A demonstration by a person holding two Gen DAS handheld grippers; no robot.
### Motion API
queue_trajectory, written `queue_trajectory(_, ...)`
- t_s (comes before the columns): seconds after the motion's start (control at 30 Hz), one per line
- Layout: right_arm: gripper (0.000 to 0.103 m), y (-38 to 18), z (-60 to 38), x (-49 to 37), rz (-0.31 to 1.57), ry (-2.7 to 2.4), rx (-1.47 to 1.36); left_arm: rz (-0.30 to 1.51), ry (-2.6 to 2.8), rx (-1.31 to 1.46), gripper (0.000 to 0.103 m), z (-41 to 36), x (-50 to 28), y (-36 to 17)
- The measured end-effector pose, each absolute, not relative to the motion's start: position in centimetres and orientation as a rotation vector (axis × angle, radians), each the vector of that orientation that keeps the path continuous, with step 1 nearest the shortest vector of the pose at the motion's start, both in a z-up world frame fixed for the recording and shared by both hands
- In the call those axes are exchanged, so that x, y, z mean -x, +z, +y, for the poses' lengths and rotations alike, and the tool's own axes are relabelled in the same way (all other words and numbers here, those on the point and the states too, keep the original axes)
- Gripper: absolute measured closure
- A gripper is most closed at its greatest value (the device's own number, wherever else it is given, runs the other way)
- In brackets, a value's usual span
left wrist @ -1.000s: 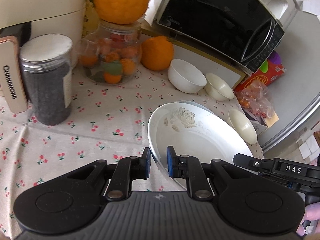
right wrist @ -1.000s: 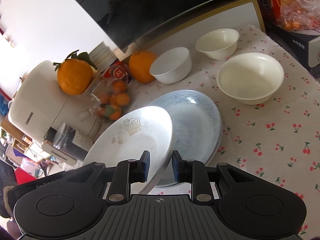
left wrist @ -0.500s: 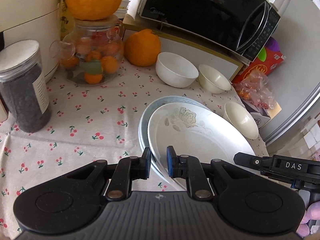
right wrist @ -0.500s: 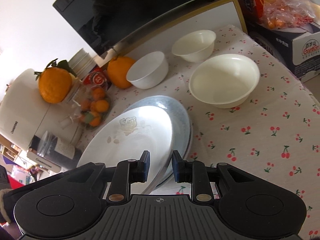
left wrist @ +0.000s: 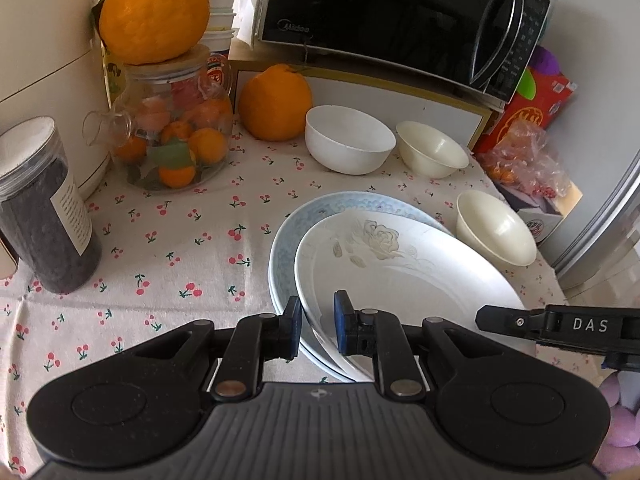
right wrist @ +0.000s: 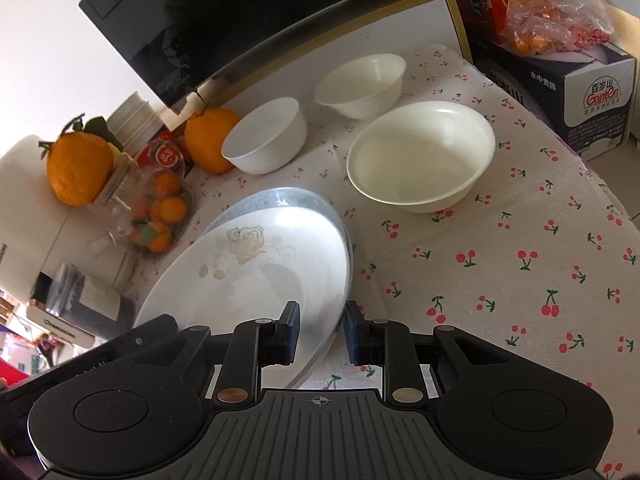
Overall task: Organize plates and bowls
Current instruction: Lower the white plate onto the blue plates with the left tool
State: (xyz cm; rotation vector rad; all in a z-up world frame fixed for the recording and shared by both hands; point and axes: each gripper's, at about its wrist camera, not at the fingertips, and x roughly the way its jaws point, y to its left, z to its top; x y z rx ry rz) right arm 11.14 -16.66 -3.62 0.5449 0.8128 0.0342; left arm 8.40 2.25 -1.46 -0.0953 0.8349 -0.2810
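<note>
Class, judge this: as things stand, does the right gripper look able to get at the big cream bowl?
Probably not yet: the right gripper is shut on the rose plate. Otherwise the cloth toward the big cream bowl lies bare.

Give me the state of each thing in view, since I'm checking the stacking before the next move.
Rose plate: gripped at both edges, over the blue plate.
Blue plate: flat on the cloth, underneath.
Left gripper: shut on the rose plate.
Right gripper: shut on the rose plate.
Three bowls: upright, empty, unstacked.
Glass jar: lidded, an orange on top.
Microwave: door closed.
</note>
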Motion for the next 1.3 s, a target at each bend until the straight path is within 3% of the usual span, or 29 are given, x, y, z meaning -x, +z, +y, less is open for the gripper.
queue_trajectory(0.67, 0.086, -2.3, -14.8, -11.2, 0.842, -0.048, -0.404, 0.793, -0.232, -0.116, 0.085, 0.4, -7.8, -1.9)
queue_trajectory(1.3, 0.090, -2.5, -14.5, -11.8, 0.846, -0.059, -0.365, 0.808, -0.190, -0.093, 0.080, 0.7, -7.8, -1.9)
